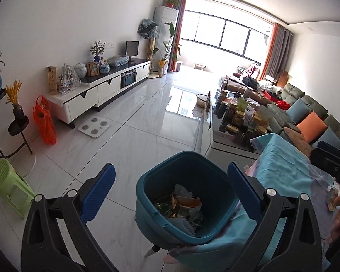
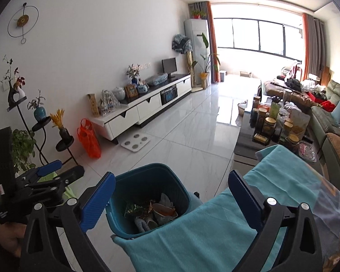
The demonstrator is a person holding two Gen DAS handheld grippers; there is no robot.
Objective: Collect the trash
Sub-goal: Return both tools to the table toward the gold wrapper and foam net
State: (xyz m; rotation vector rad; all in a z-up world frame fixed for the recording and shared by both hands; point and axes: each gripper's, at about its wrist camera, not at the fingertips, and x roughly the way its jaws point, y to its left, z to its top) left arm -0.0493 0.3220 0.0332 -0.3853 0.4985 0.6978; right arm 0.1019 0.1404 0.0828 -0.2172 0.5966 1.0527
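Note:
A dark teal trash bin (image 1: 188,163) stands on the white tile floor beside a table draped in a teal cloth (image 1: 287,172). Crumpled wrappers and paper (image 1: 183,206) lie in its bottom. My left gripper (image 1: 170,190) hangs open above the bin with nothing between its blue pads. My right gripper (image 2: 170,197) is also open and empty, over the bin (image 2: 151,176) and the cloth's edge (image 2: 215,222). More wrappers (image 1: 335,195) lie on the cloth at the far right of the left wrist view. The left gripper (image 2: 45,172) shows at the left of the right wrist view.
A white TV cabinet (image 1: 102,90) lines the left wall, with an orange bag (image 1: 44,120) and a scale (image 1: 94,127) on the floor by it. A green stool (image 1: 9,185) and plant stand (image 1: 15,124) are at left. A coffee table crowded with jars (image 2: 274,122) and a sofa (image 1: 306,113) are at right.

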